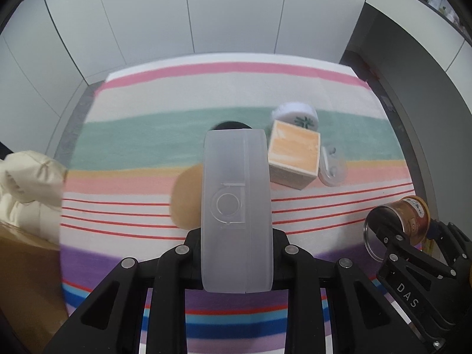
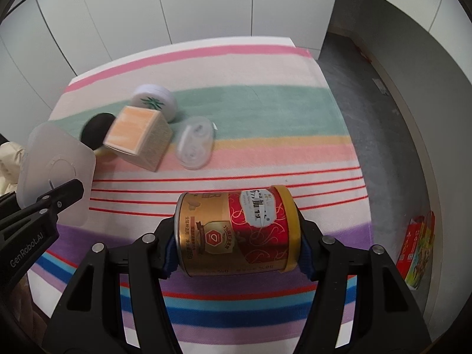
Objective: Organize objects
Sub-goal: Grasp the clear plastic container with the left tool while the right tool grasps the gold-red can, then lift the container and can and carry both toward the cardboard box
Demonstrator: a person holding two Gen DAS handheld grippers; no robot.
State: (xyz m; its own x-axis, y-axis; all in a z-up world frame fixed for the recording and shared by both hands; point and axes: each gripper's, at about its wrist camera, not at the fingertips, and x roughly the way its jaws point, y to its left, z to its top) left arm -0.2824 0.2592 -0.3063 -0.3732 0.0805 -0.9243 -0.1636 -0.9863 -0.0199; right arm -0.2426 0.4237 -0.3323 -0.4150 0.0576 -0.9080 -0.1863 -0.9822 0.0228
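My left gripper [image 1: 236, 236] is shut on a frosted translucent plastic case [image 1: 236, 177], held on edge above the striped cloth [image 1: 147, 147]. From the right wrist view, the same case [image 2: 56, 159] shows at the left edge in the left gripper [image 2: 59, 197]. My right gripper [image 2: 237, 253] is shut on a gold and red can [image 2: 236, 230] lying sideways between its blue pads, lifted off the cloth. That can [image 1: 398, 221] also appears at the lower right of the left wrist view. On the cloth lie a wooden cube with an orange top [image 2: 138, 135], a white round tin [image 2: 155, 100] and a small clear case [image 2: 194, 144].
A black round object [image 2: 96, 131] with a tan part [image 1: 185, 200] lies left of the cube, partly hidden. A cream padded sleeve [image 1: 26, 183] and a brown cardboard box [image 1: 26, 280] are at the left. A colourful packet [image 2: 416, 250] lies on the grey floor at the right.
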